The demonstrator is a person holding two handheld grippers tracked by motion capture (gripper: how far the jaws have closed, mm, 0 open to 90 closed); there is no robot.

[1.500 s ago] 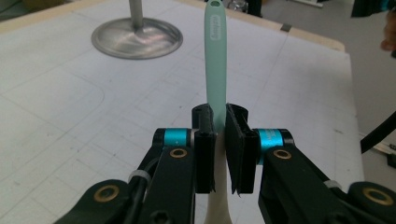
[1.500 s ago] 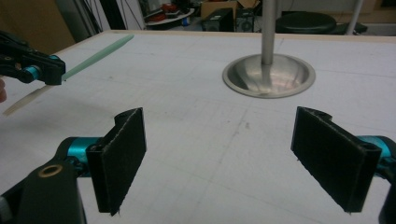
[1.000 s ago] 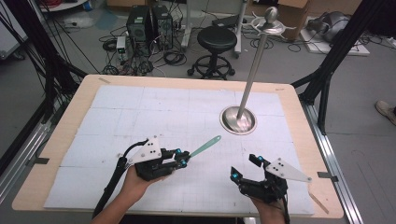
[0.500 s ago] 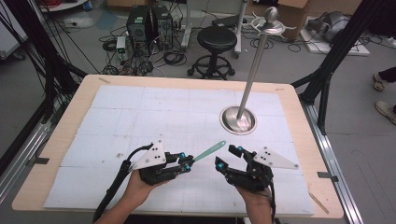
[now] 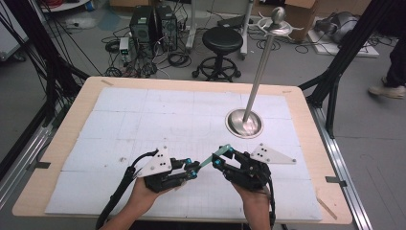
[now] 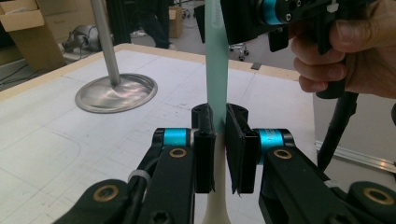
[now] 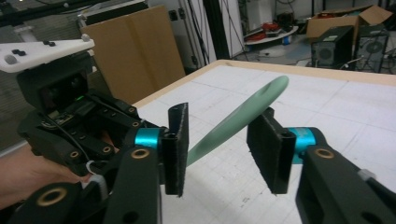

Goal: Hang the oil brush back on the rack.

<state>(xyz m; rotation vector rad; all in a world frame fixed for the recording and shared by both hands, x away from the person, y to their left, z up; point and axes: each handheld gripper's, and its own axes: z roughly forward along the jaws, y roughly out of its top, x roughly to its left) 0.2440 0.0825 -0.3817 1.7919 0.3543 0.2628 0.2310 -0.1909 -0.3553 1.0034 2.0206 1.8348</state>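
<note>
I see the left gripper (image 5: pixel 193 167) clamped on a pale green spatula (image 6: pixel 215 60), held off the table just near of the metal stand base (image 5: pixel 244 122). The right gripper (image 7: pixel 224 140) has its jaws apart around the blade; contact looks absent, though I cannot be sure.

No legible text or markings.

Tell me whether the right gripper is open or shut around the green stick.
Open. In the right gripper view, the right gripper has its jaws spread either side of the green stick, gaps showing; the left gripper clamps it.
</note>
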